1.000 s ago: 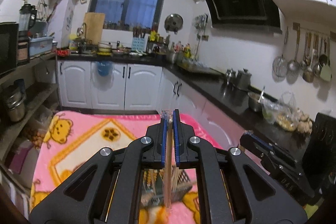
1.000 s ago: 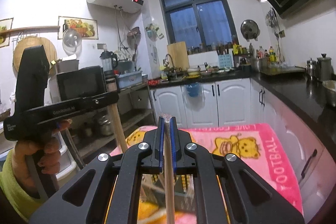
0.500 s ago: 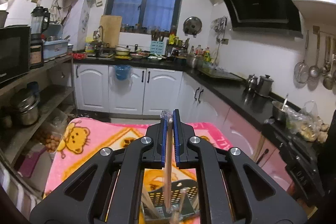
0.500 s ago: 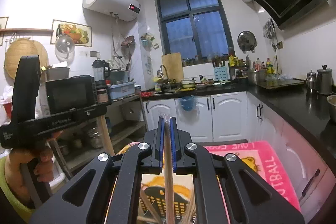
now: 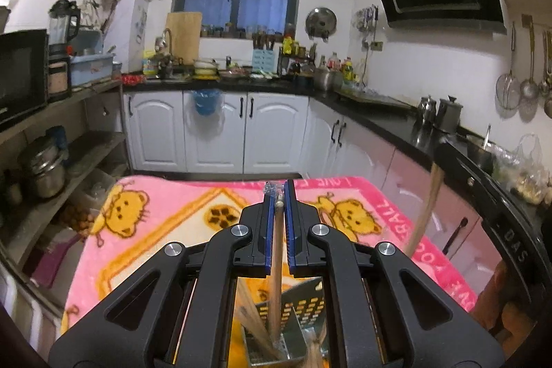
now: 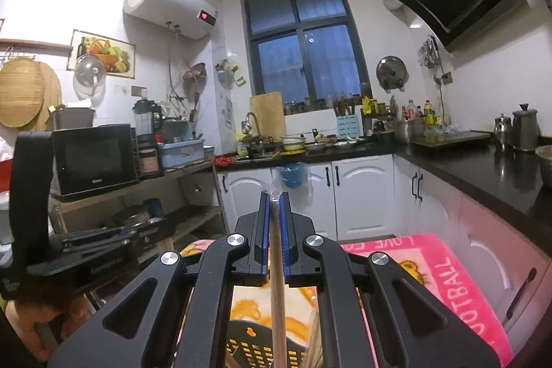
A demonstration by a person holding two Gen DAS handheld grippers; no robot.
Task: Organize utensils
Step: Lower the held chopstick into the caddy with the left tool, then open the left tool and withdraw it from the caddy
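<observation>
- Leftmost first: the left gripper [image 5: 279, 195] is clamped on a wooden chopstick [image 5: 276, 264]. We see its blue pads pressed against the stick on both sides, near its upper end.
- That chopstick runs lengthwise between the jaws, top end at the fingertips, and its lower end points down into the perforated utensil basket [image 5: 303, 309] directly below the gripper.
- More wooden sticks [image 5: 252, 330] lean tilted inside the same basket, left of the held one.
- We note the basket stands on a pink blanket [image 5: 165, 216] with yellow bear prints.
- Only the left wrist view shows the second chopstick from the side: a pale stick [image 5: 424, 212] slanting at the right edge, top end higher and further right. It also shows the basket's inner divider.
- Moving right: the right gripper [image 6: 275, 199] is likewise clenched on a wooden chopstick [image 6: 277, 281], held near its top.
- This stick's long axis follows the jaw line and points down towards the dark basket [image 6: 255, 347], whose rim lies just beneath the fingers.
- Only the right wrist view shows the other hand-held tool [image 6: 69, 247] at far left, and the hand [image 6: 41, 326] under it. It does not show where either stick's lower tip ends.
</observation>
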